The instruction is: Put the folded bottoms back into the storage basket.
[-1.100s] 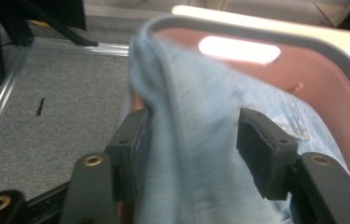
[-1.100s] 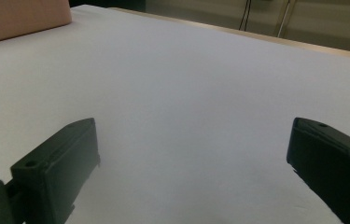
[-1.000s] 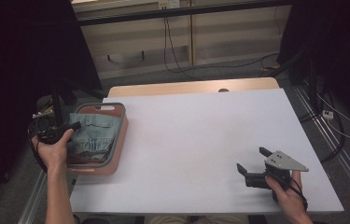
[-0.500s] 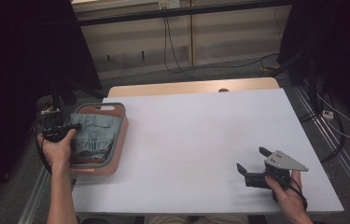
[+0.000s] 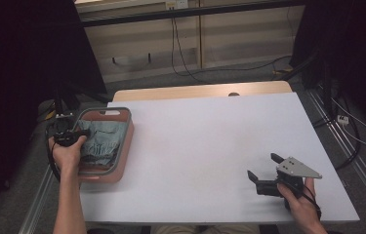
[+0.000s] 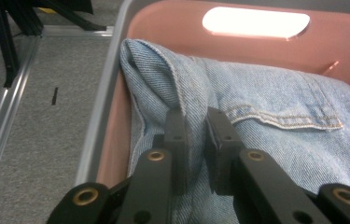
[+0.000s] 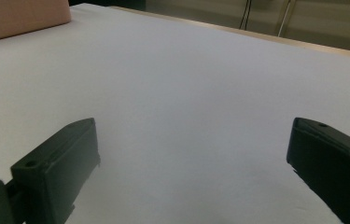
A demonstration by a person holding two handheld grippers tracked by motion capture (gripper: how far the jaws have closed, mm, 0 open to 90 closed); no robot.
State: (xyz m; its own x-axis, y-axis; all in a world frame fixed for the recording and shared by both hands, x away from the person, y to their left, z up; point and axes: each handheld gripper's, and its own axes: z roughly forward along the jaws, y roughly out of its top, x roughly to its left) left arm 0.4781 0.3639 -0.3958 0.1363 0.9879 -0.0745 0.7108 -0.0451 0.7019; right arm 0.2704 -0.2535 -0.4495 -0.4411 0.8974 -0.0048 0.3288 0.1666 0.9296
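Left claw (image 6: 195,135) has just closed, pinching a fold of the jeans (image 6: 266,140) inside the pink basket (image 5: 124,146) at the desk's (image 5: 210,146) nine o'clock. Right claw (image 5: 263,170) rests spread at five o'clock.

White table (image 5: 210,131), floor cables (image 5: 229,68)

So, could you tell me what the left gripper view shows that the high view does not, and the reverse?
The left gripper view alone shows the left gripper pinching a denim fold, plus the jeans' orange stitching. The high view alone shows the white table and the right gripper, jaws open, resting apart from the tub. Both show the pink tub holding the jeans.
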